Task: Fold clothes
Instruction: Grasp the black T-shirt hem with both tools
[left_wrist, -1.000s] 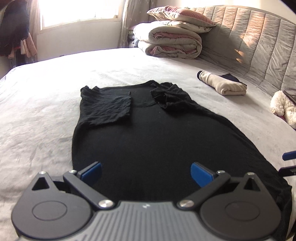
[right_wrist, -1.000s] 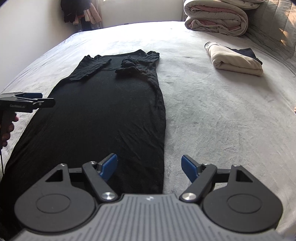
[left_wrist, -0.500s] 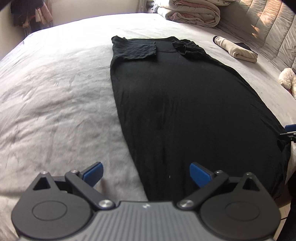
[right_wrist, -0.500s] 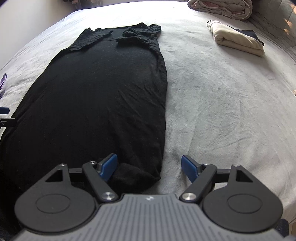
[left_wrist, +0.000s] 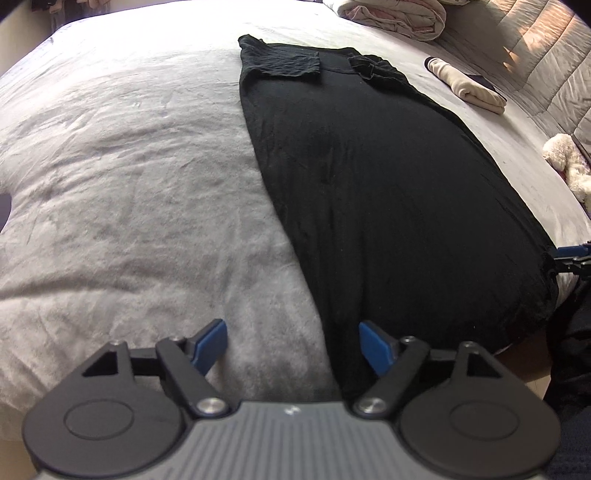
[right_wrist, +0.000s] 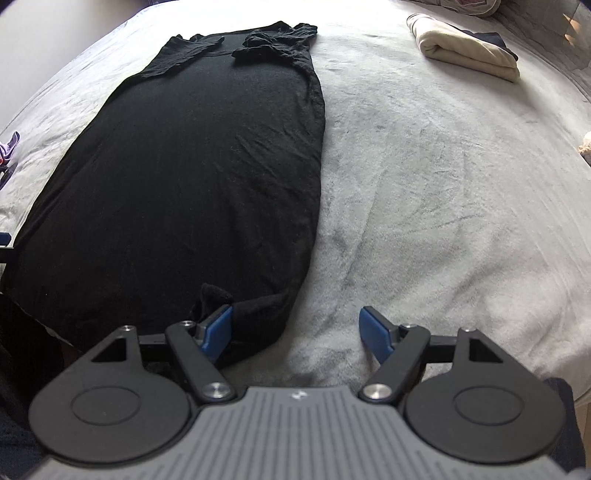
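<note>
Your left gripper (left_wrist: 291, 341) has just been narrowing but stands released, straddling the near left corner of the black dress (left_wrist: 369, 166). Your right gripper (right_wrist: 295, 330) is released too, at the near right corner. The dress lies flat on the bed (left_wrist: 129, 184).

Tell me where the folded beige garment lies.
Far right on the bed in both views, the folded beige garment lies apart from the black dress, near the headboard.

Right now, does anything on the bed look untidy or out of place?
Yes. On the long black knit dress, the sleeve nearer the folded beige garment is crumpled into a bunch, while the other sleeve lies flat. A small lump of hem sticks up beside the right gripper.
</note>
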